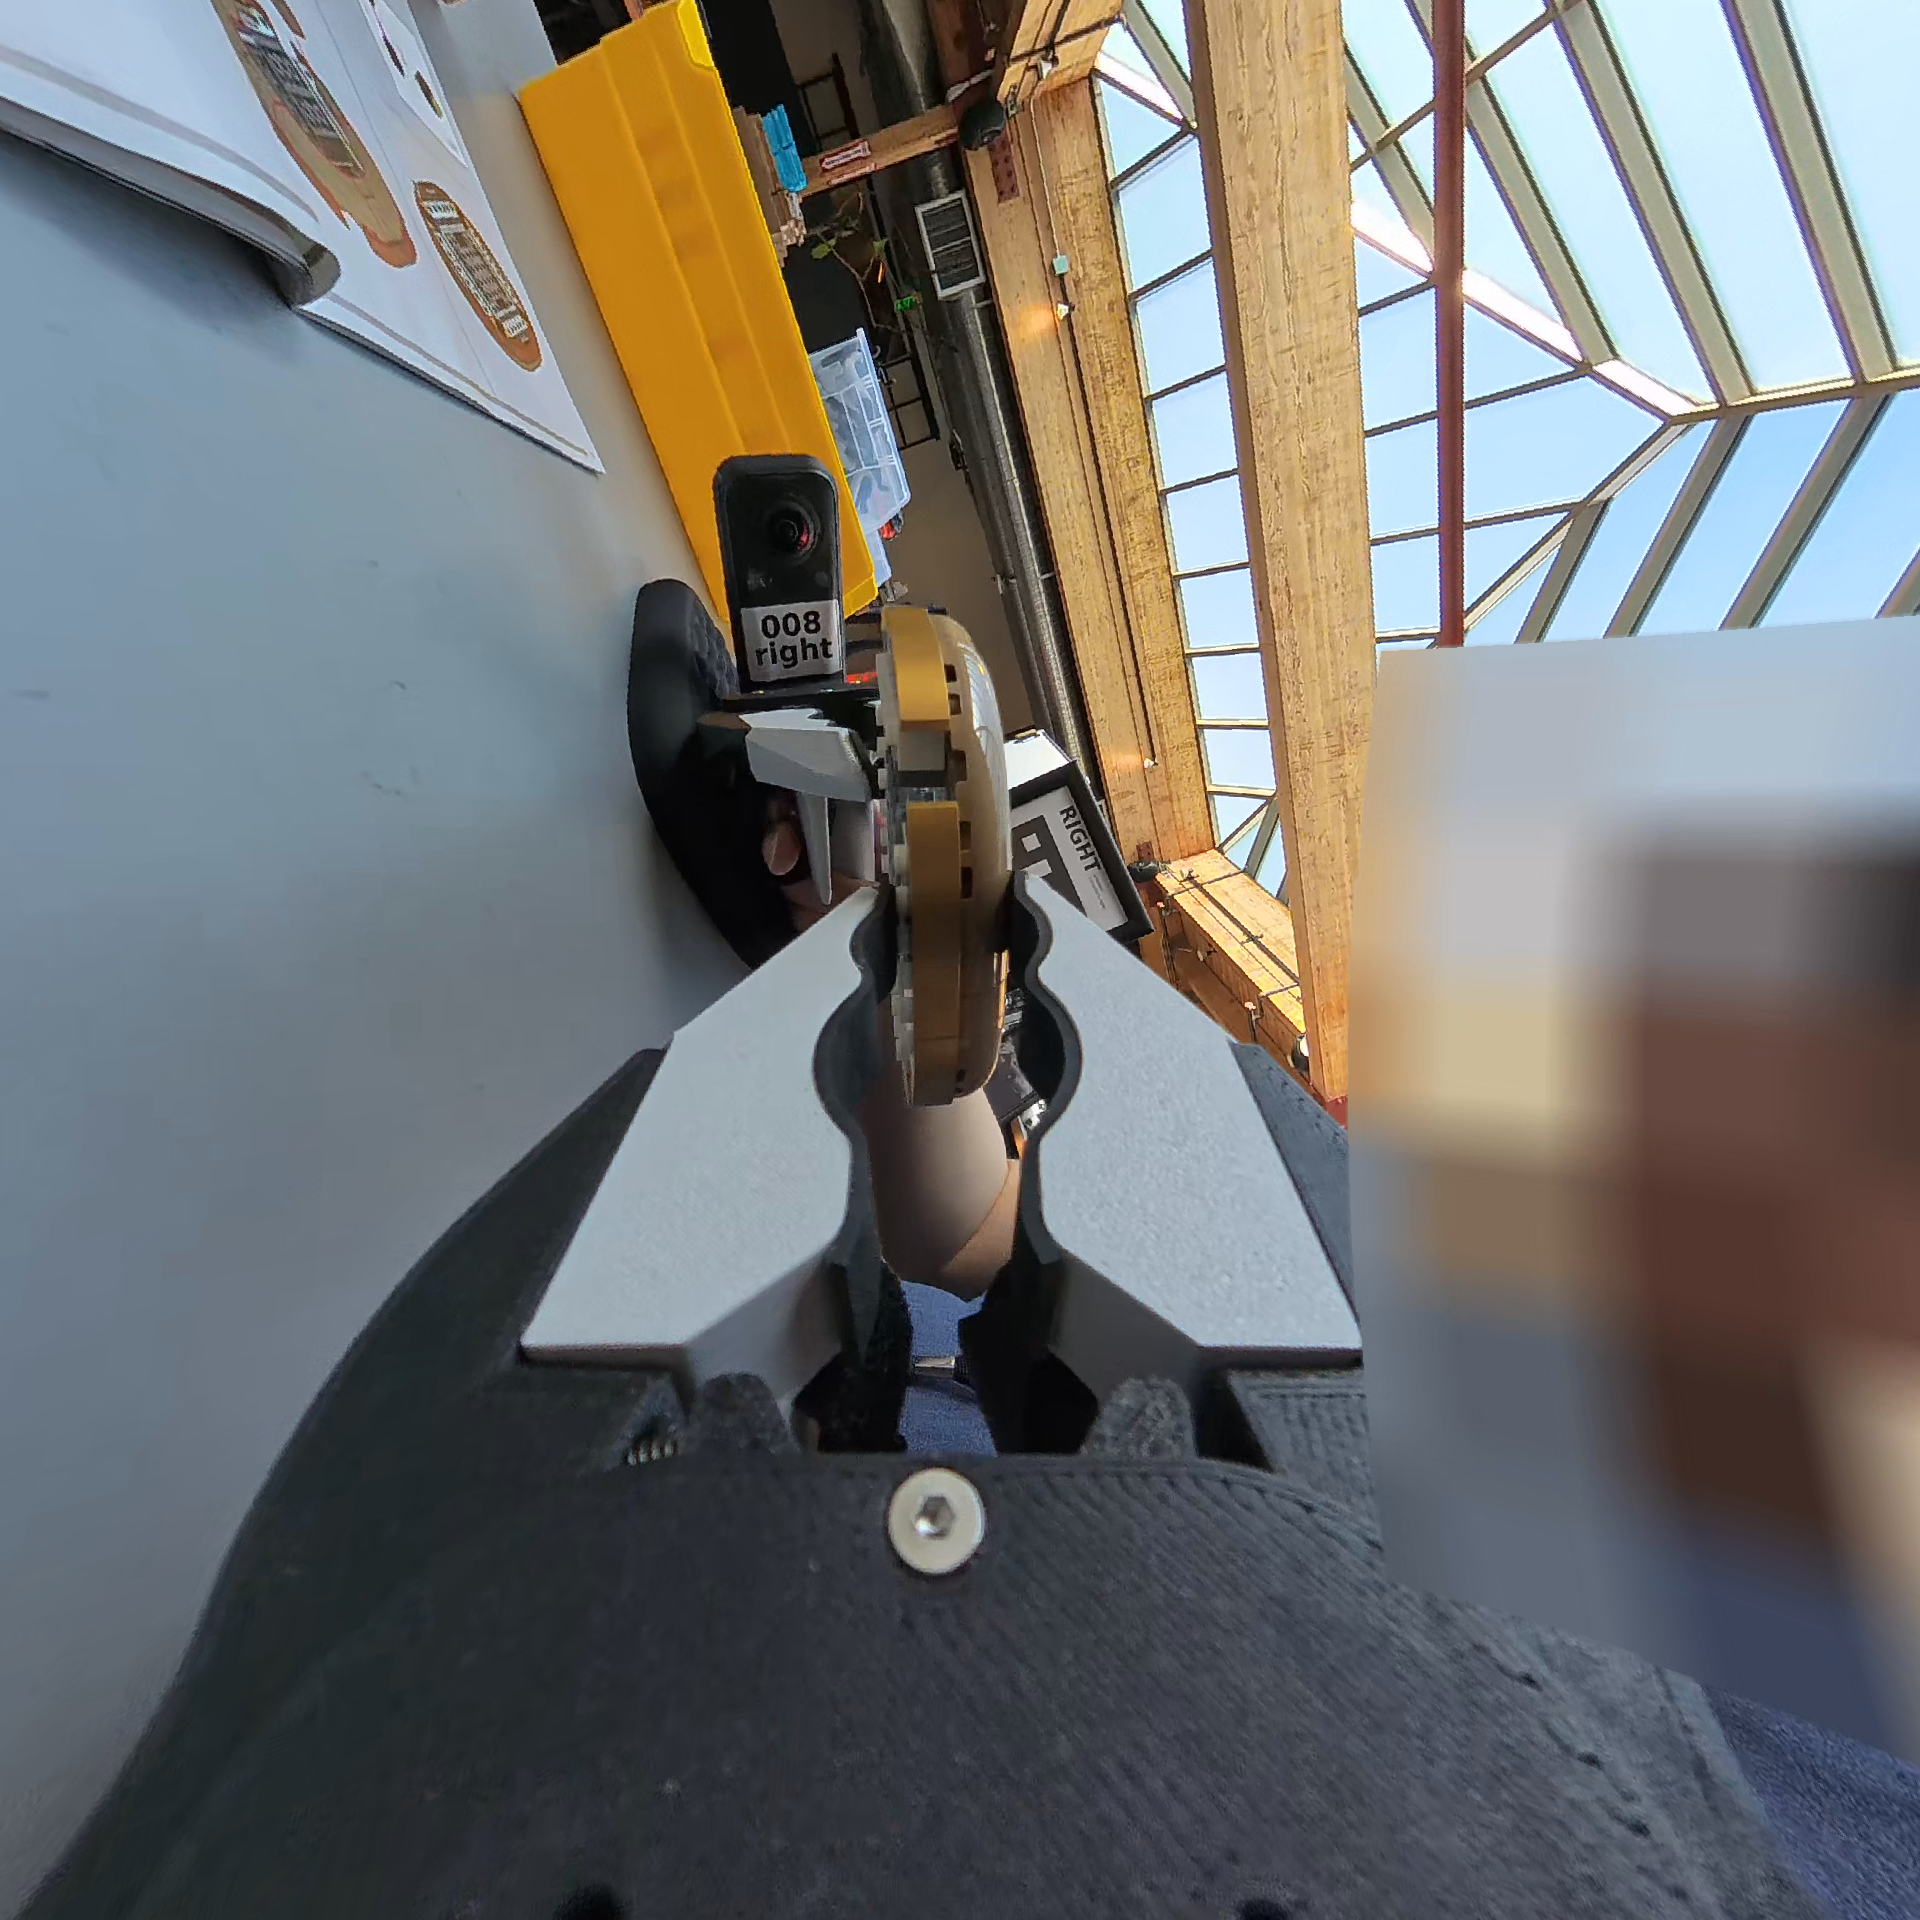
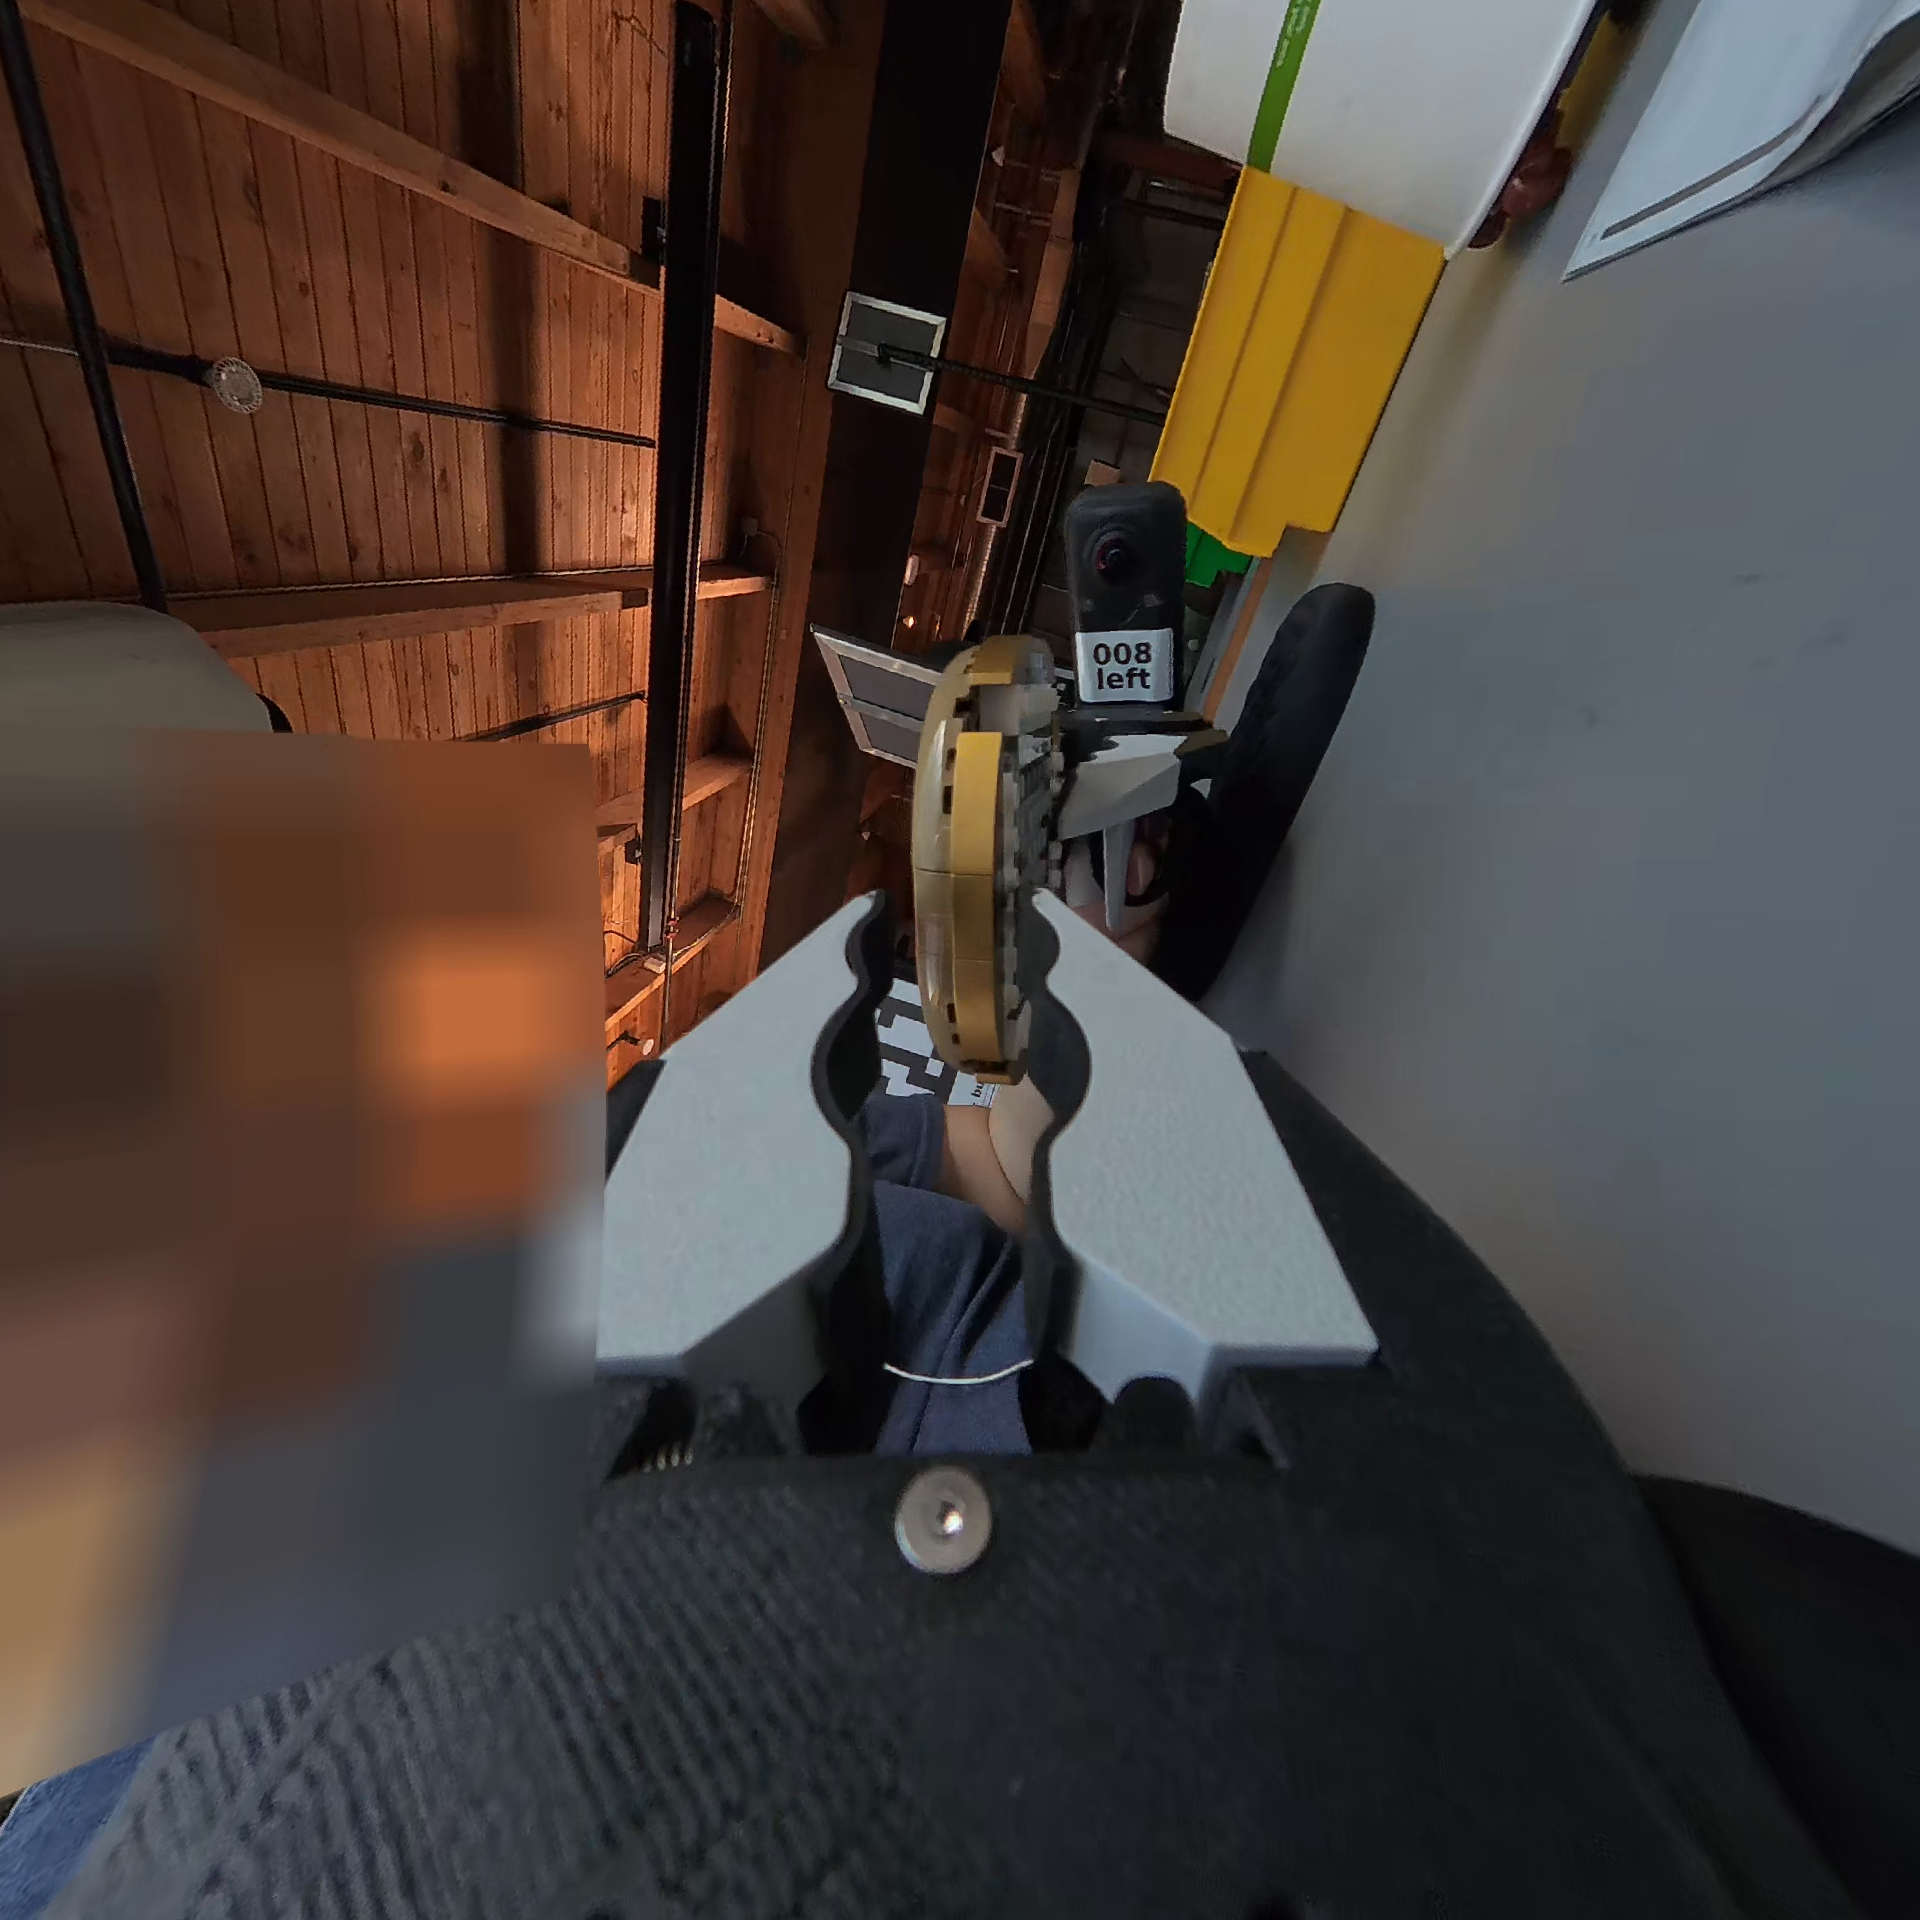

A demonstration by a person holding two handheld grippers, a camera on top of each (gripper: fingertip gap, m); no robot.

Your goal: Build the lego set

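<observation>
Both claws, left claw (image 1: 948, 904) and right claw (image 2: 956, 914), pinch the gold round model (image 1: 940, 883) off the desk (image 1: 260, 727); keep your squeeze even, no twisting.

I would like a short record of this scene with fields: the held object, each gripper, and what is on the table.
held object: round gold-rimmed lego build, held on edge in the air
left gripper: shut on the build's rim
right gripper: shut on the build from the opposite side
table: grey; carries an open instruction booklet and a yellow bin
background: wooden beams and a skylight
</observation>
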